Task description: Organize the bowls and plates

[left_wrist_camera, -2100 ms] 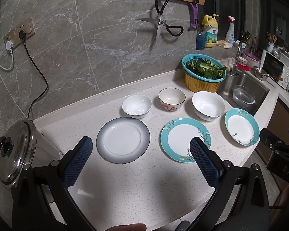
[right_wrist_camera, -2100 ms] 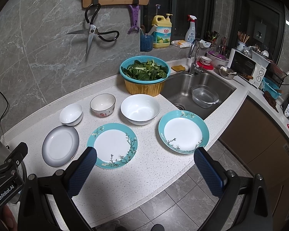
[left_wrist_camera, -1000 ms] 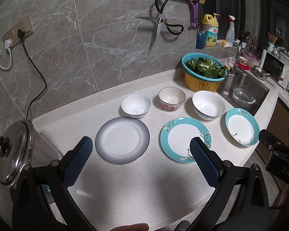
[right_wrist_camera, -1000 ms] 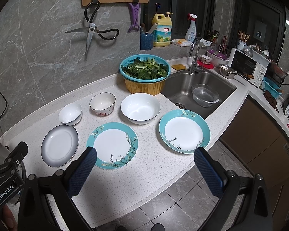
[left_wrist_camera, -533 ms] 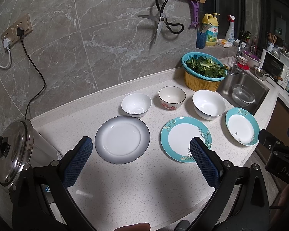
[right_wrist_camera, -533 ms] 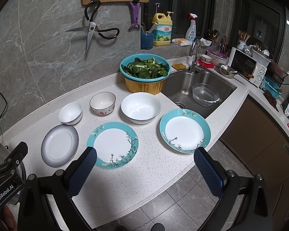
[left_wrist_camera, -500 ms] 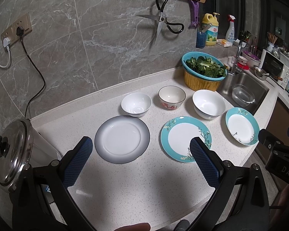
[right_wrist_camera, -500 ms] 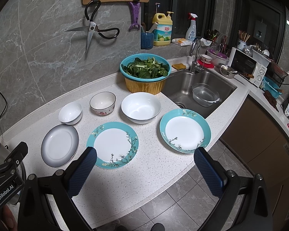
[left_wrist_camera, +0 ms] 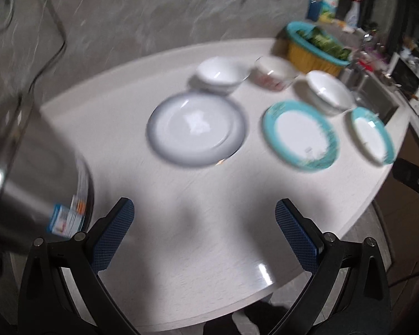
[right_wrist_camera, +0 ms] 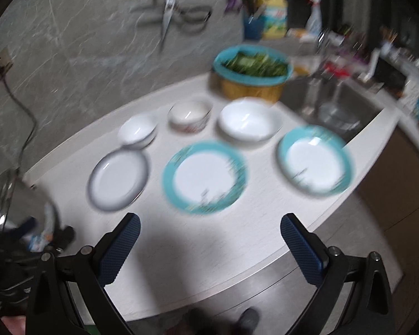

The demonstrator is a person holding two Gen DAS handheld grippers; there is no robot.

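Observation:
Both views are blurred. A grey-rimmed plate (left_wrist_camera: pixel 195 129) (right_wrist_camera: pixel 117 180) lies on the white counter (left_wrist_camera: pixel 181 223), with two teal-rimmed plates (left_wrist_camera: pixel 301 136) (left_wrist_camera: pixel 373 139) to its right; they also show in the right wrist view (right_wrist_camera: pixel 205 177) (right_wrist_camera: pixel 315 160). Behind them stand a small white bowl (left_wrist_camera: pixel 222 74) (right_wrist_camera: pixel 137 134), a patterned bowl (left_wrist_camera: pixel 273 75) (right_wrist_camera: pixel 190 115) and a large white bowl (left_wrist_camera: pixel 328 92) (right_wrist_camera: pixel 250 122). My left gripper (left_wrist_camera: pixel 205 233) is open and empty, low over the counter's front. My right gripper (right_wrist_camera: pixel 211 248) is open and empty over the front edge.
A steel pot (left_wrist_camera: pixel 28 178) stands close at the left. A teal basket of greens (right_wrist_camera: pixel 251 72) sits behind the bowls, and a sink (right_wrist_camera: pixel 335 106) lies to the right. Scissors (right_wrist_camera: pixel 167 16) hang on the marble wall. The counter's front edge (right_wrist_camera: pixel 265 268) drops to the floor.
Both grippers have moved forward and down toward the counter; the dishes look larger and both views are now motion-blurred. The jaws stay open. No dish has moved.

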